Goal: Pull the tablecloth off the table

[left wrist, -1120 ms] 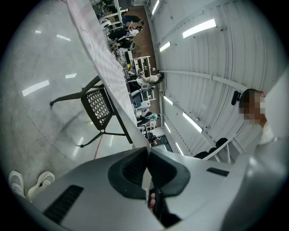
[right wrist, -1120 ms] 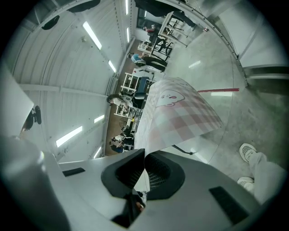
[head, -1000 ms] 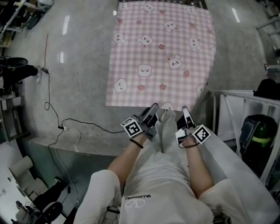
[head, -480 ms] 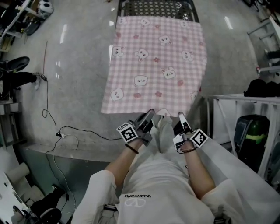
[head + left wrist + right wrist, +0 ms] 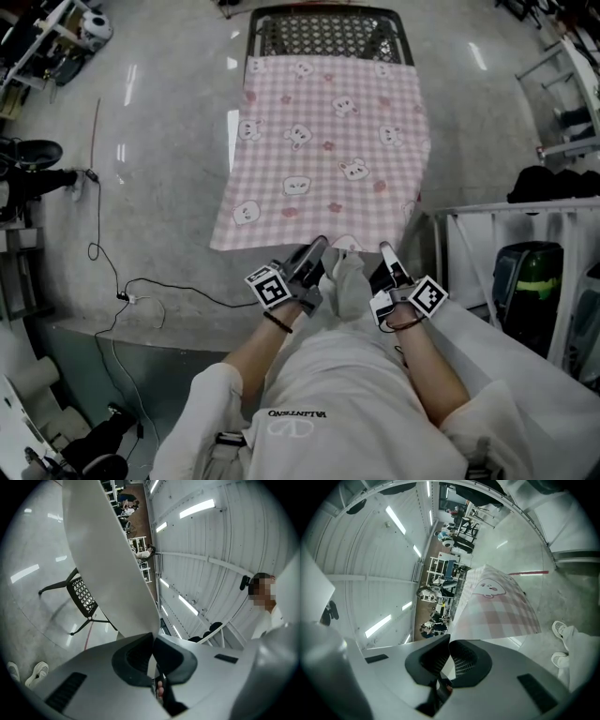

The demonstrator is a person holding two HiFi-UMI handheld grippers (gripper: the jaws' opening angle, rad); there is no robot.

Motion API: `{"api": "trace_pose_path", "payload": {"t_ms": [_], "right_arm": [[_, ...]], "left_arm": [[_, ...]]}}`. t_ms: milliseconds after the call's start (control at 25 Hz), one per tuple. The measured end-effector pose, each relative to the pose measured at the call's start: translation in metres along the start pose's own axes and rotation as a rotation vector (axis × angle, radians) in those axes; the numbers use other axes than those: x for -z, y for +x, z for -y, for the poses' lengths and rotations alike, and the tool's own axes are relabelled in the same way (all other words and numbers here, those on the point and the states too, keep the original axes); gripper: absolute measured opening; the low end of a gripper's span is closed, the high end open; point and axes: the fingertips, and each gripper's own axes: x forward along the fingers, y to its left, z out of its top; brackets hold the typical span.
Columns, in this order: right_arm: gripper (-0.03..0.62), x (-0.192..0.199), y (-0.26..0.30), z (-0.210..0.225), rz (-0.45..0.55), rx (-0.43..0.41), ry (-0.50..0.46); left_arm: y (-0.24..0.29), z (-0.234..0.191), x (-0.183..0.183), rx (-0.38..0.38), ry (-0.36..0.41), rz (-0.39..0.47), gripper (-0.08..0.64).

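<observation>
Two grippers, your left gripper [image 5: 317, 251] and right gripper [image 5: 385, 253], each bite shut on the near hem of the pink checked animal-print tablecloth [image 5: 323, 150]; the cloth stretches lengthwise straight away from you, its far end over the black mesh table [image 5: 328, 33], both hands equally near.

The floor [image 5: 159, 169] is polished grey concrete that mirrors the ceiling lamps as pale streaks. A thin black cable [image 5: 97, 225] trails across it at the left, near cluttered benches along that edge. A black table [image 5: 328, 33] with a mesh top stands on splayed legs. At the right is a white metal rack [image 5: 487, 211] with a dark bag [image 5: 548, 183] on top. A red line [image 5: 528, 573] marks the floor. Overhead, a white ribbed ceiling [image 5: 225, 541] carries long strip lights [image 5: 197, 509]; shelving and desks [image 5: 443, 571] crowd the far end
</observation>
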Motion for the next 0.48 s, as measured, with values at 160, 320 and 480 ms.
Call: {"api": "trace_pose_path", "payload": {"t_ms": [160,320,480], "right_arm": [[0.012,0.001,-0.012,-0.022,0.020,-0.020,0.017],[0.012,0.003,-0.023,-0.038,0.027,-0.039,0.017],[0.012,0.004,-0.033,-0.055,0.035,-0.049,0.024]], "left_arm": [[-0.006,0.022,-0.002,0.019,-0.010,0.006,0.003],[-0.010,0.040,-0.003,0.034,-0.011,0.003,0.003],[-0.012,0.059,-0.004,0.054,0.000,-0.009,0.003]]}}
